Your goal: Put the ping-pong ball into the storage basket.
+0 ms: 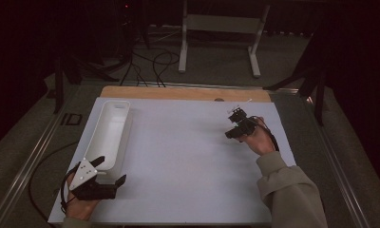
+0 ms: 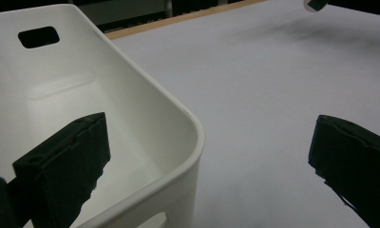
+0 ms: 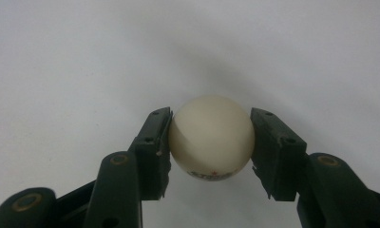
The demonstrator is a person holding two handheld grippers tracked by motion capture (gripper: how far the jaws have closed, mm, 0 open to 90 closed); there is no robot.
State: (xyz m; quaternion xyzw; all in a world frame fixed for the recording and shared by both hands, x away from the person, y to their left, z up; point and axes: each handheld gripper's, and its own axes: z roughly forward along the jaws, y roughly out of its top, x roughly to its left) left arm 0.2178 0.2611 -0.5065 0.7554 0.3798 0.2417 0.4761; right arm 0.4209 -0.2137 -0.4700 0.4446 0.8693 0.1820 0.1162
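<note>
The right hand-held gripper [image 3: 211,142] pinches a smooth ball [image 3: 212,137] by thin contact; any squeeze or jolt may pop it forward onto the table [image 3: 83,57].

The left hand-held gripper [image 2: 207,156] stands spread, straddling the bin [image 2: 178,142] corner.

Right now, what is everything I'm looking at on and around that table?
ball: one, cream-white with small print, clamped between the right tool's pads, over the table's right side.
bin: one, white, long with handle slots, at the table's left side, empty as far as the left gripper view shows.
table: one, white top with a wooden strip along the far edge.
frame: one, white metal, on the floor beyond the table.
cables: several, black, on the floor behind the table.
left tool: one, black, open, its jaws either side of the bin's near corner.
right tool: one, black, shut on the ball.
sleeve: one, beige, on the right arm.
</note>
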